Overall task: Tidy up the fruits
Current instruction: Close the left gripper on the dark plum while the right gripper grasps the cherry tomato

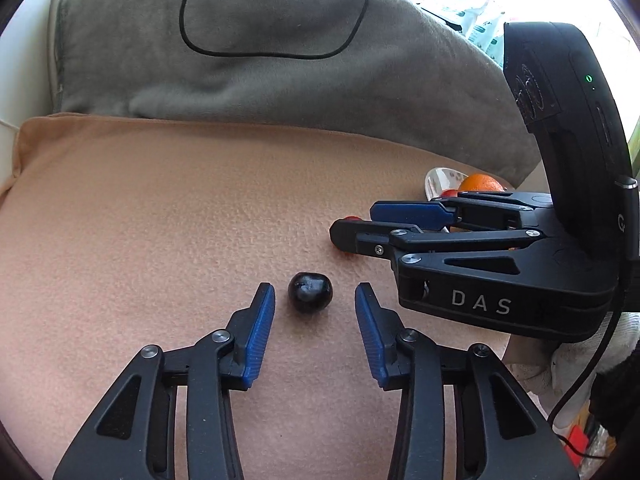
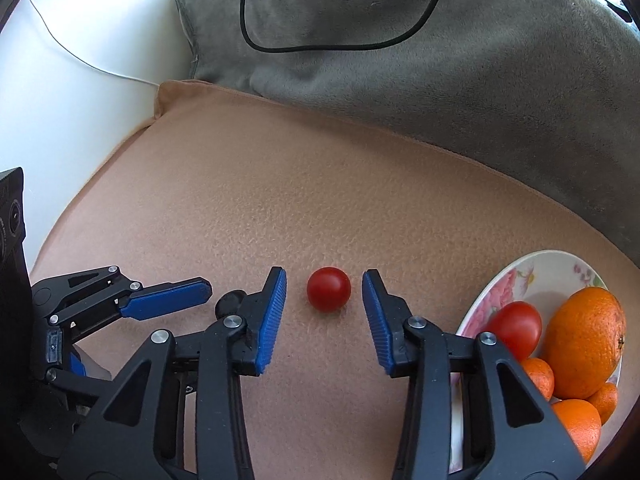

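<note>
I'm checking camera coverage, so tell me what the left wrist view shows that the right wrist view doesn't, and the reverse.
Only the left wrist view shows the dark fruit whole, lying between the open left gripper pads, untouched. Only the right wrist view shows the loose red tomato whole between the open right gripper pads, and the plate's full load of oranges and a tomato. Both show the tan cushion, the grey cushion and both grippers.
</note>
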A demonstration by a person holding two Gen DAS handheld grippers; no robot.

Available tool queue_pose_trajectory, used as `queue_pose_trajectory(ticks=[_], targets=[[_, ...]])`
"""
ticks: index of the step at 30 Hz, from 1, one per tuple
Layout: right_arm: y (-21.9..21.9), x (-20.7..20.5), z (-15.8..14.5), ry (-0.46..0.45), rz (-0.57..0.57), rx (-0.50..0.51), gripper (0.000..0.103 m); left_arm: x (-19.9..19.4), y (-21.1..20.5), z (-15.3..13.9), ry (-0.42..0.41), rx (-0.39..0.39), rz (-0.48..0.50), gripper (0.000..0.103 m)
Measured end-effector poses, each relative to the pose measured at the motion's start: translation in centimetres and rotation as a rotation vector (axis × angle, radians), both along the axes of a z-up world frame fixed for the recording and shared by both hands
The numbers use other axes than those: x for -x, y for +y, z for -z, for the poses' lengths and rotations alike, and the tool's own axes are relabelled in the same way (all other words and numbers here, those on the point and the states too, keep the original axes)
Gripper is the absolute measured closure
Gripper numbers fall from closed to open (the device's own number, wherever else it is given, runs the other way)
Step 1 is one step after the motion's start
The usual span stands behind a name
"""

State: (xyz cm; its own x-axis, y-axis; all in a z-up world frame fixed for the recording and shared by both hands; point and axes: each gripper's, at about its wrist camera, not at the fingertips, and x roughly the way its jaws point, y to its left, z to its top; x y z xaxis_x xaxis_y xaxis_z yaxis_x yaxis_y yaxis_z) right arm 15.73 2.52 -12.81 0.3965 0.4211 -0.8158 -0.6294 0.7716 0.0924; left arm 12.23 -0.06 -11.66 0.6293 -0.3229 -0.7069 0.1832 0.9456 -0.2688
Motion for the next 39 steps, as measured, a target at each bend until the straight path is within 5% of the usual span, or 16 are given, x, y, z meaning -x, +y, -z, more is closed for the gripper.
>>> queue_pose_trajectory(ticks=[22, 39], targets=[[0.5, -0.7, 1.2, 0.018, -0.001, -0.008, 0.077, -1.4, -0.1, 0.8, 0.031, -0.019, 0.002, 0.08], [-5.4, 2.6, -4.3, -0.066, 0.032, -0.127, 0.077, 1.5, 1.1, -1.5, -0.012, 0.007, 0.006, 0.08]])
